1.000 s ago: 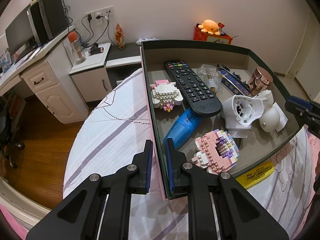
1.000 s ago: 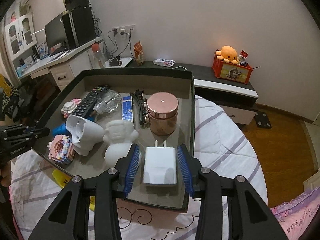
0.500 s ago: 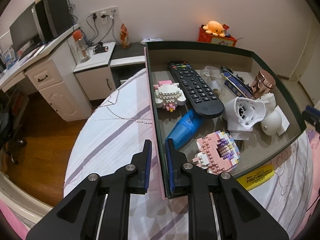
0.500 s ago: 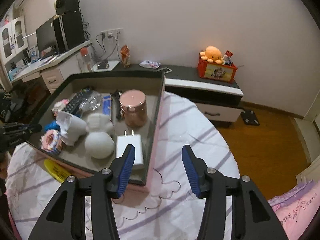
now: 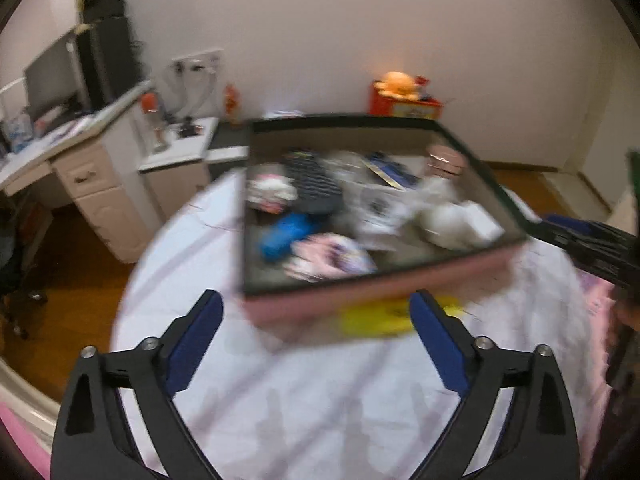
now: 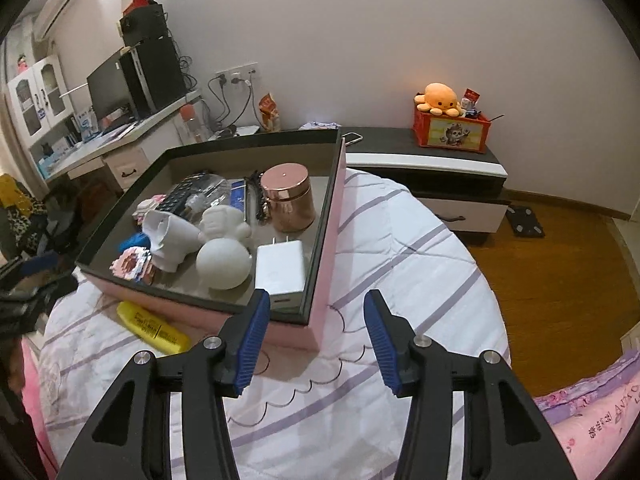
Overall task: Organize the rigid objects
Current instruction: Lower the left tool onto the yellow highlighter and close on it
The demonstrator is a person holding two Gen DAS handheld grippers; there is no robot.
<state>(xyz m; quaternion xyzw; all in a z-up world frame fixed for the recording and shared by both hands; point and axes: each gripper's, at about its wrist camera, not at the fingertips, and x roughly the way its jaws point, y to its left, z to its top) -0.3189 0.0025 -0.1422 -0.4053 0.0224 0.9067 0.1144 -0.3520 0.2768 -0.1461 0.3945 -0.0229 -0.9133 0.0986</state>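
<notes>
A pink-sided box (image 6: 332,240) with a dark rim rests on the striped bedcover. It holds a white charger (image 6: 280,268), a rose-gold jar (image 6: 288,200), a white ball (image 6: 224,264), a remote (image 6: 180,196) and block models. The left wrist view is blurred. In it my left gripper (image 5: 316,300) hangs in front of the box's near wall (image 5: 360,292), its jaws opening wide and touching nothing. My right gripper (image 6: 315,298) stands open just off the box's near right corner, with only bedcover between its fingers. A yellow marker (image 6: 154,326) lies against the box's front.
The round bed's edge drops to a wood floor (image 6: 560,280) on the right. A low cabinet (image 6: 440,168) carries a red box with an orange plush (image 6: 438,98). A desk with a monitor (image 6: 108,92) stands at the left. A pink pillow (image 6: 592,420) lies near right.
My left gripper let go of the box's side wall, opened wide and drew back. My right gripper released the charger inside the box, opened and backed off to the right.
</notes>
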